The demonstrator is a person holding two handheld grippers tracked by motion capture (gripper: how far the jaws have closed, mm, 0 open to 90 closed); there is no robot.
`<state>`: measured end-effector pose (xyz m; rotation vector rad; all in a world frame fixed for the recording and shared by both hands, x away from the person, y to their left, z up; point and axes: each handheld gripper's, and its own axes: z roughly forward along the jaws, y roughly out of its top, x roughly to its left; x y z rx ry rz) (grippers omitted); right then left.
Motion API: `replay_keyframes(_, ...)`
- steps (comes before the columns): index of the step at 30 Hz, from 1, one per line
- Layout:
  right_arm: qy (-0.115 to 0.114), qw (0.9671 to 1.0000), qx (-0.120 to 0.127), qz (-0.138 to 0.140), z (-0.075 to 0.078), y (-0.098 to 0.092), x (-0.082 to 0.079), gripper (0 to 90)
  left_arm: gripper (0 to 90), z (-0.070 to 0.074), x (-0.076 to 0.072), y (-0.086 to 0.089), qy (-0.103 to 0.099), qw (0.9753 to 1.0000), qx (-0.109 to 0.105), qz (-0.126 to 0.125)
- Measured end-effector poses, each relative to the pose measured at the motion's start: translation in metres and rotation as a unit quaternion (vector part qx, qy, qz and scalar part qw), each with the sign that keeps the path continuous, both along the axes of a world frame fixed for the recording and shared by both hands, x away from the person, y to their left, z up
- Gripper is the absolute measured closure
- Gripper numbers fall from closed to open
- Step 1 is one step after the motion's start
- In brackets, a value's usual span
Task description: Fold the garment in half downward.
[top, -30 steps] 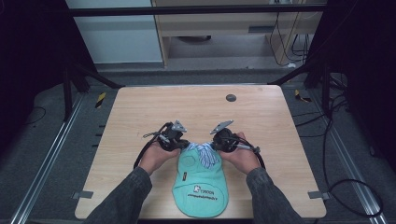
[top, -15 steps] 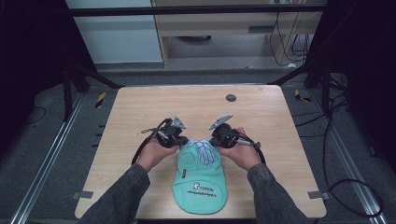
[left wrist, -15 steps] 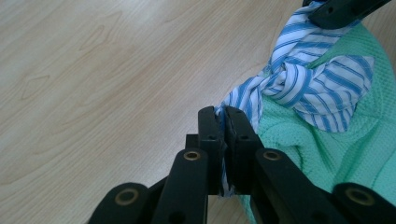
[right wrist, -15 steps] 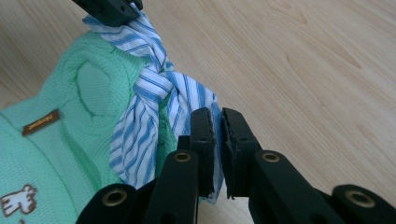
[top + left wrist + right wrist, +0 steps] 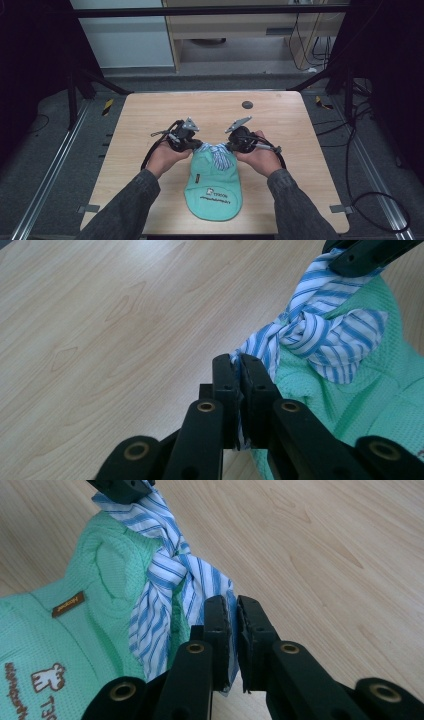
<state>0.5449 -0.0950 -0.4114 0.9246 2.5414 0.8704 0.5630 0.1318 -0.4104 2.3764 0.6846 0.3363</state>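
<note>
- Pale wood-grain counter (image 5: pixel 150 130) takes up the middle of the high view; a small dark round disc (image 5: pixel 246 105) sits on it toward the upper centre, well apart from the hands.
- Dark floor around the counter, with cables (image 5: pixel 380 200) trailing at the right of the frame and metal rails (image 5: pixel 50 175) along the left. A yellow-black striped piece (image 5: pixel 107 106) lies on the floor at upper left of the counter.
- Nothing stands between the two tools and the cloth; counter surface around them is bare wood.
- Mint-green cap (image 5: pixel 214 185) lies flat in the lower centre of the high view, brim toward the bottom edge, with a small printed logo and dark lettering on the brim.
- In the right tool view the cap's waffle-textured fabric (image 5: pixel 60 630) carries a small brown tag (image 5: pixel 68 604) in the left half of the frame.
- A blue-and-white striped strip (image 5: pixel 216 151) at the cap's far edge is tied in a knot (image 5: pixel 305 330), seen at upper right of the left tool view.
- Left tool (image 5: pixel 186 141), held in the left hand (image 5: pixel 165 157): jaws pressed together, pinching one end of the striped strip (image 5: pixel 239 365).
- Right tool (image 5: pixel 239 141), held in the right hand (image 5: pixel 260 157): jaws nearly closed, pinching the other end of the striped strip (image 5: pixel 227 600).
- Both tools sit just above the cap's far edge, on either side of the knot.
</note>
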Motion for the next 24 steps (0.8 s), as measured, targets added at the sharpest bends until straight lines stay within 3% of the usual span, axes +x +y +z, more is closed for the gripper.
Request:
replay_keyframes(16, -0.022, 0.9997, 0.008, 0.003, 0.015, 0.001, 0.017, 83.8, 86.5, 0.019, 0.013, 0.003, -0.017, 0.9998, -0.009, 0.007)
replay_keyframes(24, -0.039, 0.9992, -0.003, 0.009, 0.019, 0.002, 0.018, 84.0, 86.4, 0.025, 0.017, -0.001, -0.025, 0.9997, 0.002, 0.008)
